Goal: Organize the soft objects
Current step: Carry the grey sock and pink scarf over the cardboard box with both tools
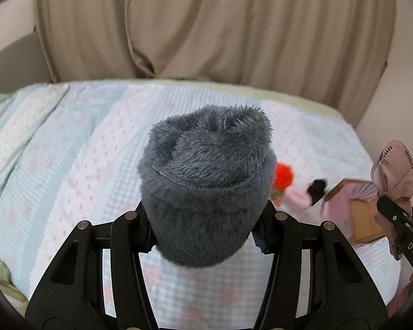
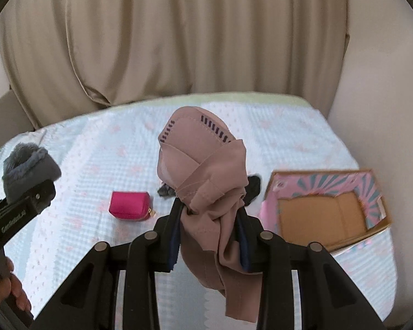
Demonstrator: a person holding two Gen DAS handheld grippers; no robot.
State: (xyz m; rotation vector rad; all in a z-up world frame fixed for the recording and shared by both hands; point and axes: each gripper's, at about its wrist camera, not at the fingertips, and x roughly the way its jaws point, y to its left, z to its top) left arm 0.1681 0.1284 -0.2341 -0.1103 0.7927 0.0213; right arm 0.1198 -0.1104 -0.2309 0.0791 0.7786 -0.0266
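Item 1: left gripper (image 1: 206,220). Held above the bed (image 1: 68,143), pointing forward and downward over the bedspread. Its jaws are closed partway and pinch a grey fleece bundle (image 1: 206,181) between them; the bundle bulges up and out past the fingertips, clear of the bedspread. In the right wrist view the same gripper (image 2: 33,192) appears at the left edge, tilted up to the right, with the person's hand (image 2: 11,283) wrapped around its handle low in the corner and the fleece (image 2: 27,162) at its tip.

Item 2: right gripper (image 2: 209,220). Likewise raised above the bed and angled forward and down. Jaws drawn narrow, clamped on a dusty-pink garment (image 2: 206,170); the fabric stands up in a folded hump above the fingertips and a loose tail hangs below them. The left wrist view shows it at the right edge, garment (image 1: 396,176) lifted off the bed.

Item 3: cardboard box (image 2: 327,209), pink-printed flaps open, brown bottom showing, lying on the bed to the right of the right gripper.

Item 4: magenta pouch (image 2: 129,206), on the bedspread between the two grippers.

Item 5: dark item (image 2: 253,187), small, on the bed just behind the pink garment; its kind cannot be told.

Item 6: beige curtain (image 2: 179,41), hanging behind the bed.
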